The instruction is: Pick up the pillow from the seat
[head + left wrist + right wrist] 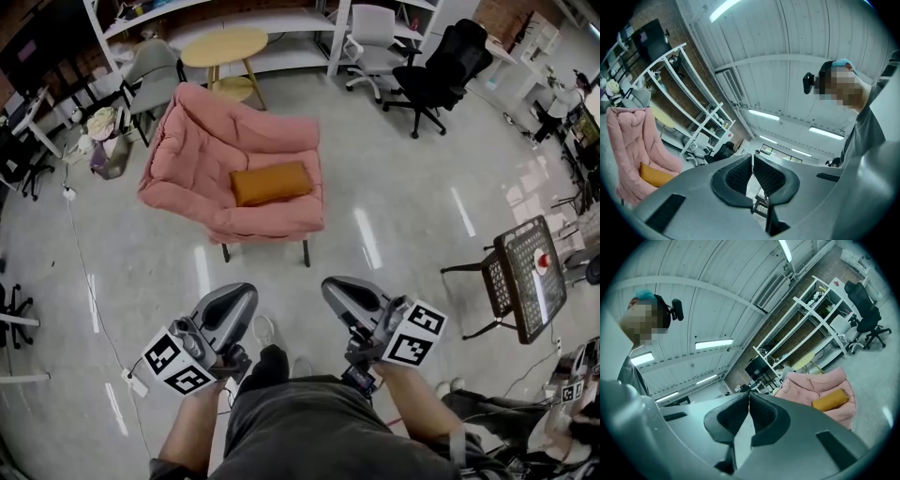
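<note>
An orange pillow (272, 182) lies on the seat of a pink padded armchair (202, 141) in the middle of the head view. The left gripper (246, 292) and the right gripper (330, 285) are held side by side in front of the person's body, well short of the chair, both shut and empty. In the left gripper view the jaws meet at the tips (752, 155), and the pillow (655, 174) and armchair (633, 140) sit at far left. From the right gripper (749, 393) the pillow (829, 400) shows on the armchair (813, 383) to the right.
A round wooden table (223, 47) and white shelving (272, 23) stand behind the armchair. Office chairs, one white (373, 37) and one black (445, 70), are at the back right. A black mesh side table (525, 277) stands at right. A cable (89, 272) runs over the glossy floor at left.
</note>
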### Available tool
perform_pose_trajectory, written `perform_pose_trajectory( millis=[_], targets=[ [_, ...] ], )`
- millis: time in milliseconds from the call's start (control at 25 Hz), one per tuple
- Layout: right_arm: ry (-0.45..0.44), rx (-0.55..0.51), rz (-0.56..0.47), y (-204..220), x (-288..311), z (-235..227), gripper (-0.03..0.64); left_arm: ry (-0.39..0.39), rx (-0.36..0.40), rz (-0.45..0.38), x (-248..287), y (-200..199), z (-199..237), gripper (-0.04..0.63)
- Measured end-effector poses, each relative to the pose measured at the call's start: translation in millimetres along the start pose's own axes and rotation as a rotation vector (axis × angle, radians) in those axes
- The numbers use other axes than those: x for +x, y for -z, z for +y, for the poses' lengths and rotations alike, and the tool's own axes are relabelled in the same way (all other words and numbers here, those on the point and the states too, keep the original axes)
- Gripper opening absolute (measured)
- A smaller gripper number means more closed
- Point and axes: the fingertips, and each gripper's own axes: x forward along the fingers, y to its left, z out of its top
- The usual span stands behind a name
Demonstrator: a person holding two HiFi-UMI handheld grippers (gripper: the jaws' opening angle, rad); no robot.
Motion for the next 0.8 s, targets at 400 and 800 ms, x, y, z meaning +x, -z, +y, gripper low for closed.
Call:
perform_pose_trajectory(
  millis=[400, 800],
  targets=[
    [0.034, 0.011, 0.016, -18.7, 115.9, -58.8, 0.015, 0.023, -0.034, 0.015, 21.7, -47.3, 123.9, 0.012],
    [0.094, 0.016, 0.003, -46.3, 212.0, -119.6, 0.015, 0.047, -0.048, 0.036, 40.7, -95.7, 239.0, 0.012]
  ],
)
